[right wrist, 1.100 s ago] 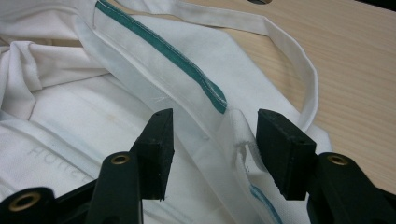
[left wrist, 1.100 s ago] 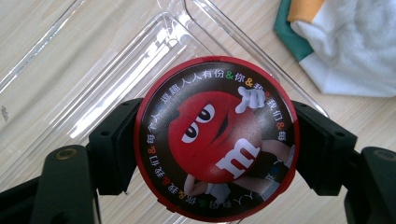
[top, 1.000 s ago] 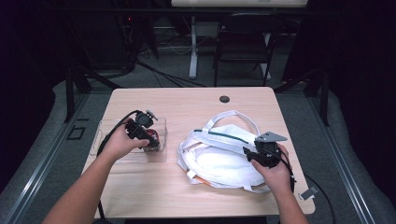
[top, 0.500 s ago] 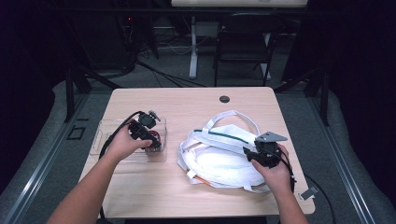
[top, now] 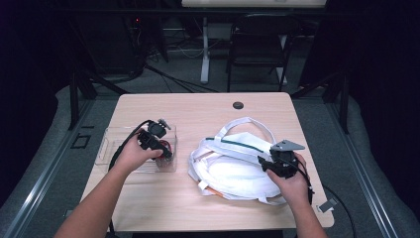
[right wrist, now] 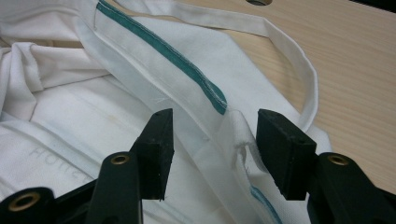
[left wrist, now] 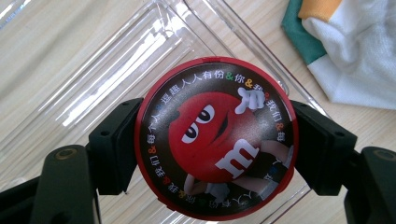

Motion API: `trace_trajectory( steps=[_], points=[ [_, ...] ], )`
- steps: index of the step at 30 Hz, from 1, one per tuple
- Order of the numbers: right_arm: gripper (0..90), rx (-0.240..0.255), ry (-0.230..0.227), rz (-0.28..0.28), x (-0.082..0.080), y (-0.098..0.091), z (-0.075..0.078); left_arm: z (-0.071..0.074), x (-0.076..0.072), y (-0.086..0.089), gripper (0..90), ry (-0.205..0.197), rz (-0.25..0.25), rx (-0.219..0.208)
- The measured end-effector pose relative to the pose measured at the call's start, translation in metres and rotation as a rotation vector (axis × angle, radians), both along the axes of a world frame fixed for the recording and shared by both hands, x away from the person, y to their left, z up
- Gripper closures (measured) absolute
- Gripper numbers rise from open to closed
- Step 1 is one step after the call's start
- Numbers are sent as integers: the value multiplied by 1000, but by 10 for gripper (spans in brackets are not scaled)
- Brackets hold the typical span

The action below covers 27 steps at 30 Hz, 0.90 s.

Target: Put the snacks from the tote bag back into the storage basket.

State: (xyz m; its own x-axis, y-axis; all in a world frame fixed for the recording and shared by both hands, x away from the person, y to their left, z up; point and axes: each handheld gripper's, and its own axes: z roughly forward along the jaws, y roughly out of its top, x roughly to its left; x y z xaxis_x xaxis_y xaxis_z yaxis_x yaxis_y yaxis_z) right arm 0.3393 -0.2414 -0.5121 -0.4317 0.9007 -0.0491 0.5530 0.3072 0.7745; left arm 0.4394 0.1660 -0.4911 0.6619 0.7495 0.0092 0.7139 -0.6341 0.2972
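Left hand-held gripper [left wrist: 215, 140] clamped around red tin [left wrist: 215, 137]

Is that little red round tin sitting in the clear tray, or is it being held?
Held. The left claw is shut on the red tin, one jaw against each side, above the clear tray.

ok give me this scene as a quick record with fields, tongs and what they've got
left tongs: shut on the round red candy tin, held over the clear plastic tray
right tongs: open, jaws either side of a fold at the rim of the white cloth bag
bag: lies crumpled, green trim, handle loop on the table
tray: left of the bag
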Motion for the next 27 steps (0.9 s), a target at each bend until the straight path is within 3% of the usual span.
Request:
trace_trajectory(
  steps=[11, 27],
  points=[
    [471, -8, -1, 0, 0, 1, 0, -7, -2, 2, 255, -10, -4, -13],
    [469, -7, -5, 2, 0, 1, 0, -8, -1, 5, 252, 7, -11, -20]
  ],
)
